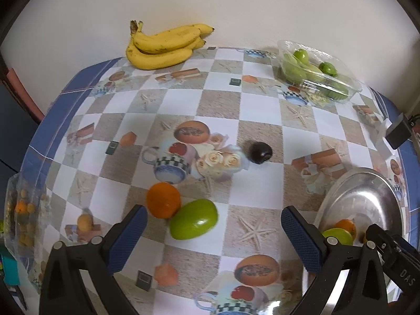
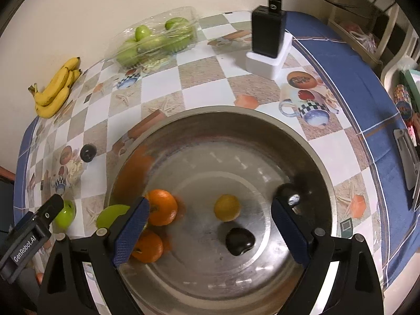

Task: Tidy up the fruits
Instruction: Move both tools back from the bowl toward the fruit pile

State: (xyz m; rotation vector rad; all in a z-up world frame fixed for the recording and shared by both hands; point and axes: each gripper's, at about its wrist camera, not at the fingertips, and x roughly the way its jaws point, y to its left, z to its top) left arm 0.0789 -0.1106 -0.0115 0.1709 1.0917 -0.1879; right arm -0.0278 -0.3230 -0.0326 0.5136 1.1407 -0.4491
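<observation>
- Right gripper above the steel bowl, jaws spread wide, pads gripping nothing.
- In the bowl: two oranges at the left wall, touching; a green fruit at the left rim, partly hidden behind the left pad; a small yellow fruit near the middle; a dark plum just below it; another dark fruit by the right pad.
- Left gripper over the patterned tablecloth, jaws released and apart, empty.
- Between its pads, slightly ahead: a green fruit touching an orange on its left.
- Further out, alone on the cloth: a dark plum.
- Against the wall: a bunch of bananas.
- To the right of it: a clear plastic tray of green fruit.
- Near the far edge of the table: a black charger on a white block.
</observation>
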